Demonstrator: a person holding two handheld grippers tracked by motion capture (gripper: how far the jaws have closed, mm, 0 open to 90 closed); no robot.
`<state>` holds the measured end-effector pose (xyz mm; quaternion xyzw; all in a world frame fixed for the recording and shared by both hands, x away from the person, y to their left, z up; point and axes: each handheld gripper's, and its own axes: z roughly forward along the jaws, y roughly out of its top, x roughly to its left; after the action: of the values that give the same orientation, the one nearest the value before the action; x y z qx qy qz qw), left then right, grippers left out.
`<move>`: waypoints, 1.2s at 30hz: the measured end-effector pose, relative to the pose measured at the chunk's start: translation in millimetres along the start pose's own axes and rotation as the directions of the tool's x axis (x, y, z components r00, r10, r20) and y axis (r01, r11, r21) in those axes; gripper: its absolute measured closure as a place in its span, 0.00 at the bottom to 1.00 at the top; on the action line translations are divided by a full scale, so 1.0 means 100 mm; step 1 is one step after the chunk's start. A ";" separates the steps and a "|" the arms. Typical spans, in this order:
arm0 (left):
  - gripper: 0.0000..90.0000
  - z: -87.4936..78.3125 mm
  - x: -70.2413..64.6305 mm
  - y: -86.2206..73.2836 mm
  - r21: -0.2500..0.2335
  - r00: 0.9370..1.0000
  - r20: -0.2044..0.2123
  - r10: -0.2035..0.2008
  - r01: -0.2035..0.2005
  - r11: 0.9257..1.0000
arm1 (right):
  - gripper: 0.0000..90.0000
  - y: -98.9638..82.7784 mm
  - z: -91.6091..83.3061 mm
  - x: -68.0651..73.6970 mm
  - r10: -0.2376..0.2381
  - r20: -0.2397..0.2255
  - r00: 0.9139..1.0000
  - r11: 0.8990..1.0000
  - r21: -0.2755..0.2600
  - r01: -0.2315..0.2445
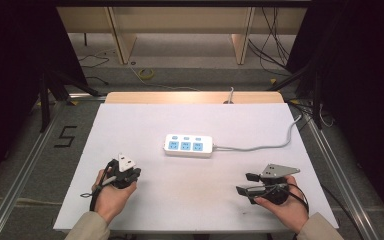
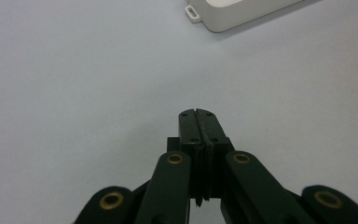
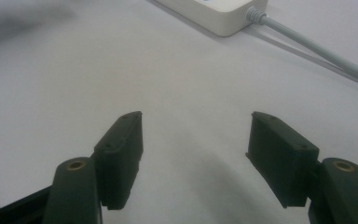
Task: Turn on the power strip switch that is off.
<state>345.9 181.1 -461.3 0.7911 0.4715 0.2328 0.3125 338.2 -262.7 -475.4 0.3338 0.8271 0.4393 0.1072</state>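
Left hand-held gripper (image 2: 199, 128) closed; power strip (image 2: 235, 11) cut off above.

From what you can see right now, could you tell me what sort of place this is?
Probably a lab recording station: a white table holding a power strip, black curtains on both sides, and loose cables on the floor.

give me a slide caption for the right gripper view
Open right hand-held gripper over the white table, power strip ahead.
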 end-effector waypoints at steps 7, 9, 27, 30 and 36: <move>1.00 0.02 0.00 0.04 0.020 1.000 0.011 -0.001 0.001 1.000 | 0.40 0.00 0.00 0.00 0.000 0.002 1.000 1.000 0.007 0.000; 1.00 0.02 -0.01 0.06 0.021 1.000 0.013 -0.002 0.001 1.000 | 0.40 0.00 0.00 0.00 0.000 0.003 1.000 1.000 0.007 0.000; 1.00 0.06 -0.01 0.18 0.037 1.000 0.022 0.003 -0.004 0.999 | 0.40 -0.01 0.00 0.01 0.003 0.002 1.000 1.000 0.005 -0.003; 1.00 0.07 -0.01 0.20 0.033 1.000 0.023 0.002 -0.002 0.999 | 0.40 -0.01 0.00 0.01 0.002 0.003 1.000 1.000 0.004 -0.002; 1.00 0.10 -0.03 0.25 0.037 0.999 0.033 0.011 -0.012 0.999 | 0.40 -0.01 0.00 0.01 0.002 0.002 1.000 1.000 0.005 -0.002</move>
<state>366.0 166.9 -450.6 0.8033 0.4659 0.2128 0.3038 337.0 -262.5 -475.8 0.3354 0.8278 0.4369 0.1065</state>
